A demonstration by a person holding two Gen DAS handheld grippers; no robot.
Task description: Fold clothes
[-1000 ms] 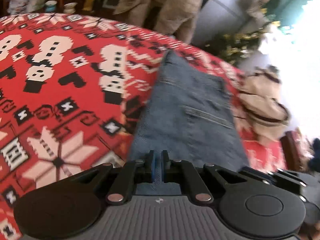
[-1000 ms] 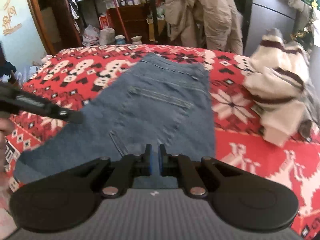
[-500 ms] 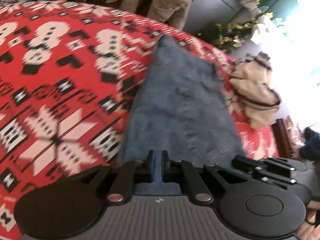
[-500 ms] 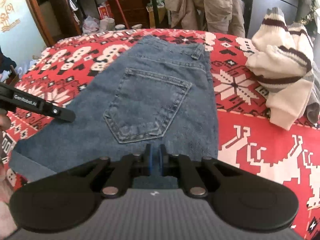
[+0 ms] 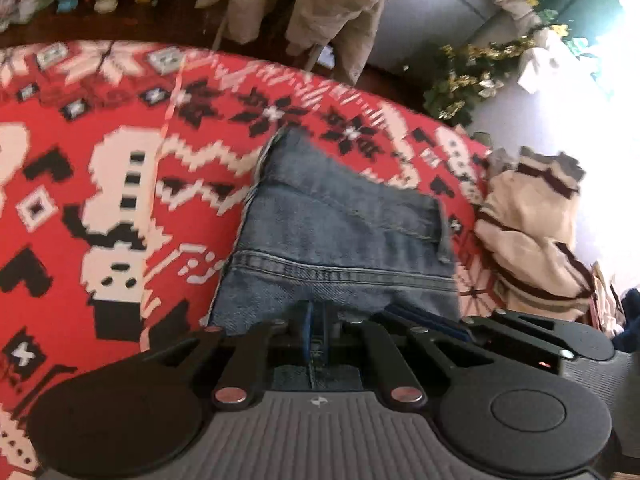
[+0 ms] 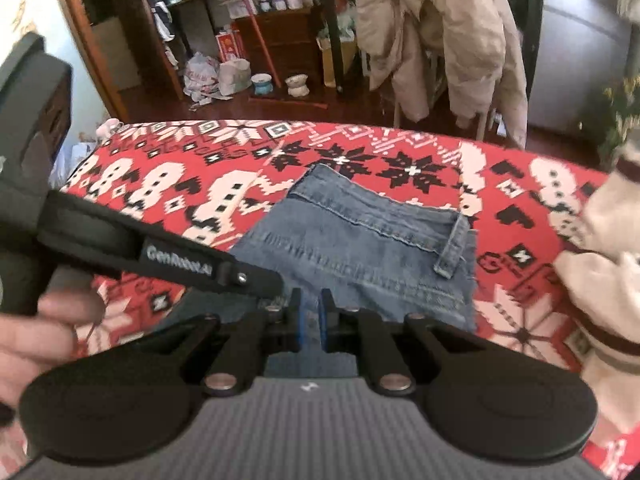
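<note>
Both grippers have carried the near edge of the jeans (image 6: pixel 360 248) forward over the red blanket (image 6: pixel 200 184); left gripper (image 5: pixel 316 334) and right gripper (image 6: pixel 310 320) each pinch denim

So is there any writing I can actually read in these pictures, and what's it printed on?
"GenRobot.AI": white lettering on the black finger of the left gripper, seen from the right wrist camera; the last letters are slightly blurred.
Red box on the far shelf: it has markings, too small to read.
Denim shorts and red patterned blanket: no text.
</note>
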